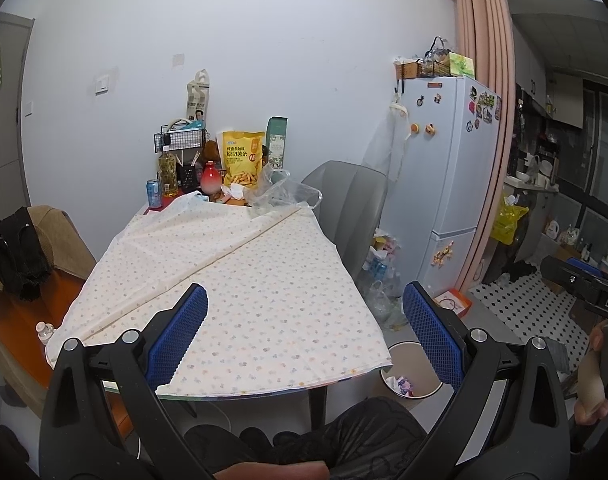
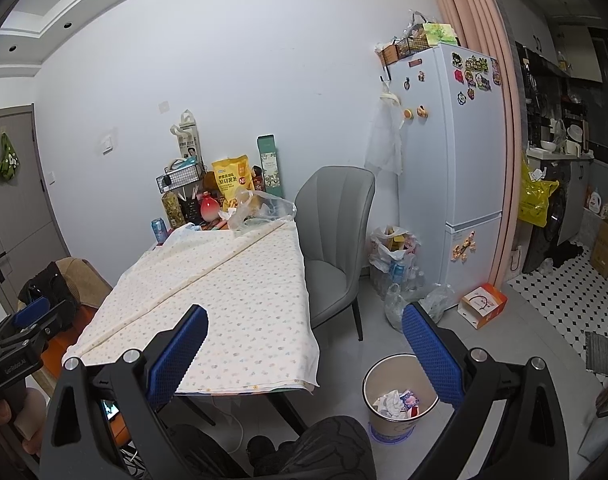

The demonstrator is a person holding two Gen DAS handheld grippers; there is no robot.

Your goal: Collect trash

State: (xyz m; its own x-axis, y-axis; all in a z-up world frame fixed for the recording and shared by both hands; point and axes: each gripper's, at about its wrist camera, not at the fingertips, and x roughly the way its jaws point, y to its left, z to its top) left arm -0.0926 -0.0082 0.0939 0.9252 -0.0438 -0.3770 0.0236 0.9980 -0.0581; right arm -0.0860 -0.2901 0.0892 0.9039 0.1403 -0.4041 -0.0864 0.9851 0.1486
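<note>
Left gripper [image 1: 304, 320] spread wide, nothing between its blue pads, held above the near edge of the table [image 1: 232, 280]. Right gripper [image 2: 304, 336] also spread wide and empty, held past the table's near right corner, over the floor.

Table carries a floral tablecloth [image 2: 224, 292], bare along the near edge. Clutter sits at the far edge against the wall: crumpled clear plastic bag [image 1: 282, 194] at the far right corner, white crumpled tissue [image 1: 237, 191] just beside it, yellow snack bag [image 1: 242, 158] upright behind, red-white vase [image 1: 211, 178], blue drink can [image 1: 153, 193] at the far left corner, oil bottle [image 1: 168, 174], wire basket [image 1: 180, 140].

Trash bin [image 2: 400, 394] stands on the floor beside the table's near right corner, holding crumpled paper and wrappers [image 2: 396, 398]. Grey chair [image 2: 332, 240] at the table's right side. Behind it, full trash bags and empty bottles [image 2: 396, 264] lie against the fridge [image 2: 452, 152]. Orange-white box [image 2: 484, 306] on the floor near the fridge.
</note>
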